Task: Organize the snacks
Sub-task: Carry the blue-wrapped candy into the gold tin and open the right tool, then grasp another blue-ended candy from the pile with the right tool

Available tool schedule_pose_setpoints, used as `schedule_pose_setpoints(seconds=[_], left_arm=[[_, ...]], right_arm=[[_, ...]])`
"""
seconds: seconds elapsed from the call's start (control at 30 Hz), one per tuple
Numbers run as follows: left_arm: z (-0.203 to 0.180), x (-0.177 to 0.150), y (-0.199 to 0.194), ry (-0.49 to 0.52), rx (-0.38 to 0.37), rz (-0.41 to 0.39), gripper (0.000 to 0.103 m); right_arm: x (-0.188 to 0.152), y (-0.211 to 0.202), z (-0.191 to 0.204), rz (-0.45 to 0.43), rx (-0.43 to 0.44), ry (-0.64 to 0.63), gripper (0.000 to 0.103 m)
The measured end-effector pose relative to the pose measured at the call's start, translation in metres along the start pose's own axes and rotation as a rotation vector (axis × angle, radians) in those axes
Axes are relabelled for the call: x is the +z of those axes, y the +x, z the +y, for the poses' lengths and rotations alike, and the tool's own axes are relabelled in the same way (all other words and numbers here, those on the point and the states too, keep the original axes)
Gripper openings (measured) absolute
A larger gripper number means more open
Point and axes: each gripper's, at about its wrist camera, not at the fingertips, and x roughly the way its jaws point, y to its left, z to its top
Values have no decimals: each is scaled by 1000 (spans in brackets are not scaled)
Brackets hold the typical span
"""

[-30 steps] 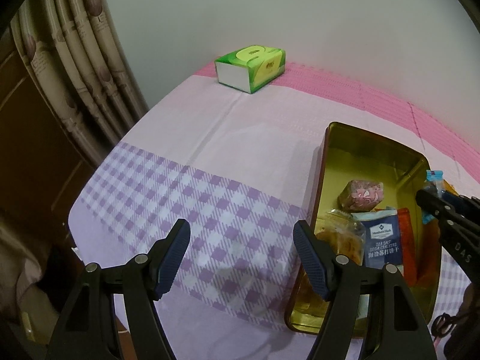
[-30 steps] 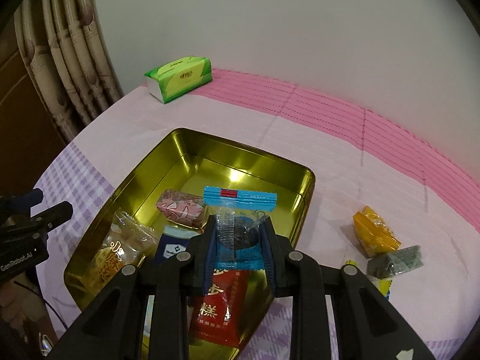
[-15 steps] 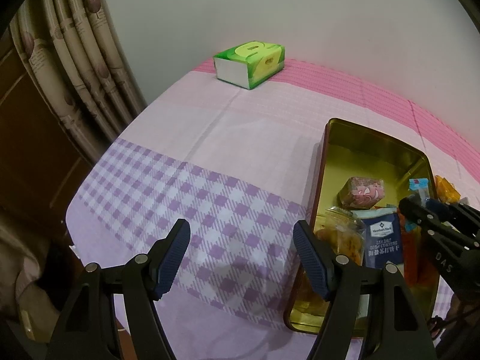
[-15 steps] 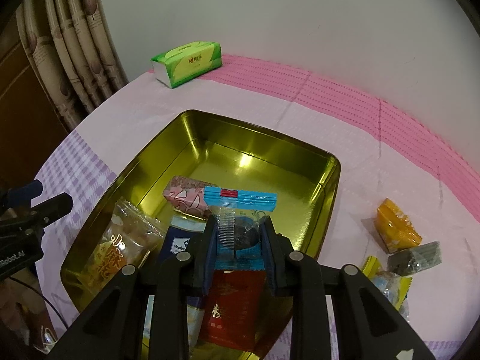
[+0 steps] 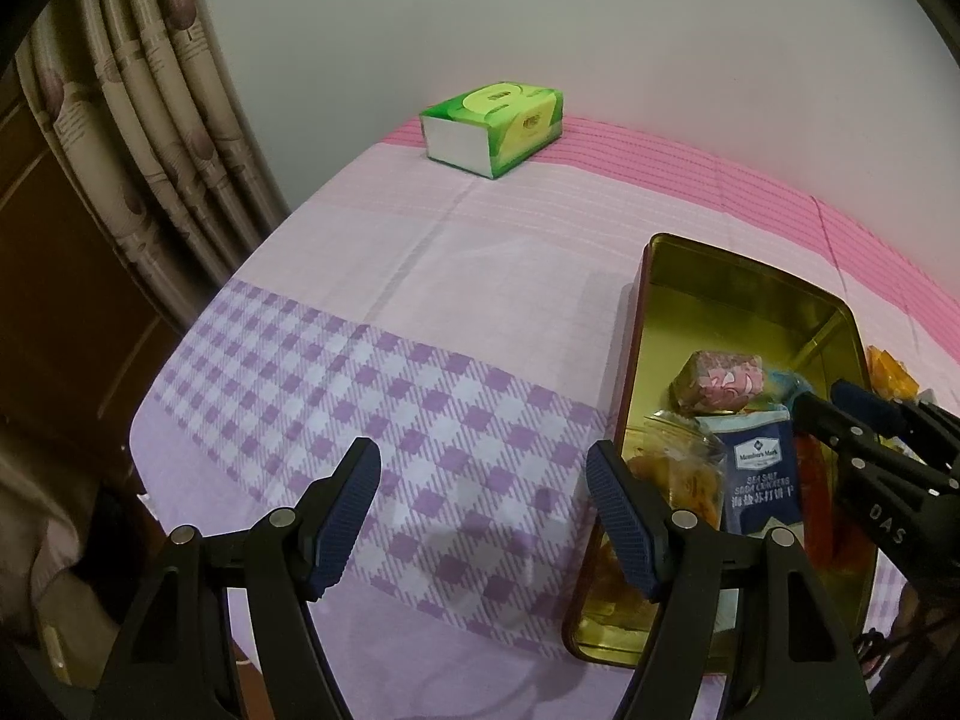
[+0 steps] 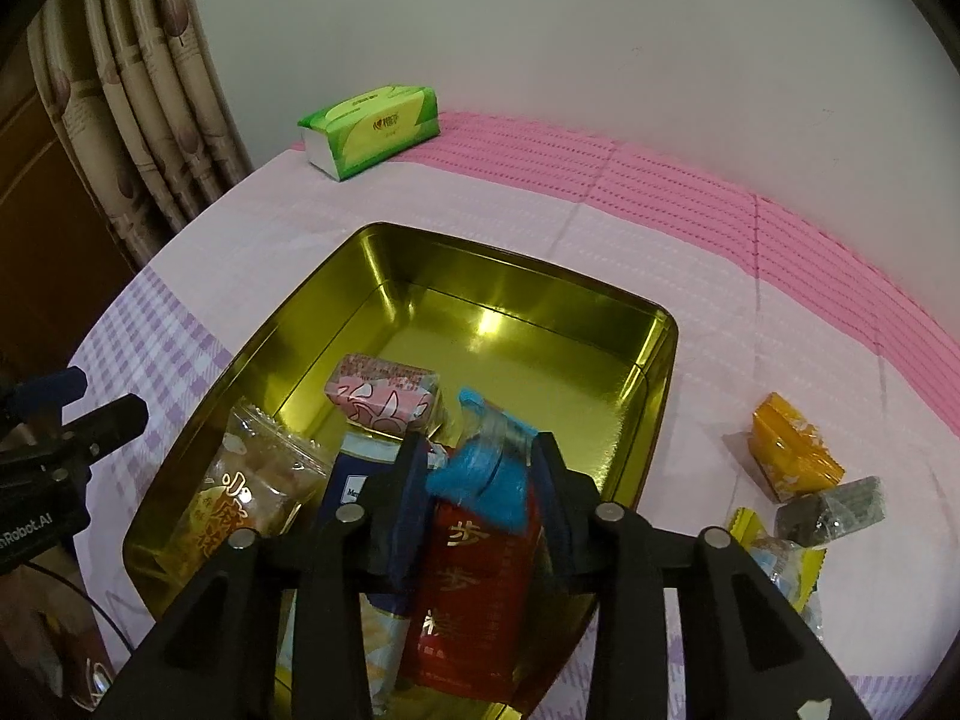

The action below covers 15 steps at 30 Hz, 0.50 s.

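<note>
A gold tin (image 6: 522,294) holds a pink packet (image 6: 384,396), a clear bag of orange snacks (image 6: 252,492), a navy cracker packet (image 5: 762,474) and a red packet (image 6: 474,576). My right gripper (image 6: 480,444) hangs over the tin's near half. Its jaws are opening, and a blue-and-clear packet (image 6: 480,480) lies tilted and blurred between them, slipping onto the red packet. My left gripper (image 5: 483,468) stands open with nothing in it, over the purple checked cloth left of the tin (image 5: 738,258).
On the cloth right of the tin lie an orange packet (image 6: 792,450), a dark packet (image 6: 834,504) and a yellow-edged packet (image 6: 774,552). A green tissue box (image 5: 492,126) sits at the far edge by the wall. Curtains (image 5: 150,138) hang at the left.
My right gripper moved further over the tin and its jaws parted. The blue packet, held upright before, now tips over and sags between them. The left gripper stayed put.
</note>
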Motion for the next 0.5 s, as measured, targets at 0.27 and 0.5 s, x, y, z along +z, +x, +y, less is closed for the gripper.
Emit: schedule_pose_setpoints(seconds=[0.27, 0.5], left_arm=[[-2, -1, -1, 5, 1, -3, 72], [-2, -1, -1, 7, 3, -5, 72]], right_arm=[[-1, -12, -5, -21, 7, 13, 40], [-7, -38, -21, -53, 4, 45, 40]])
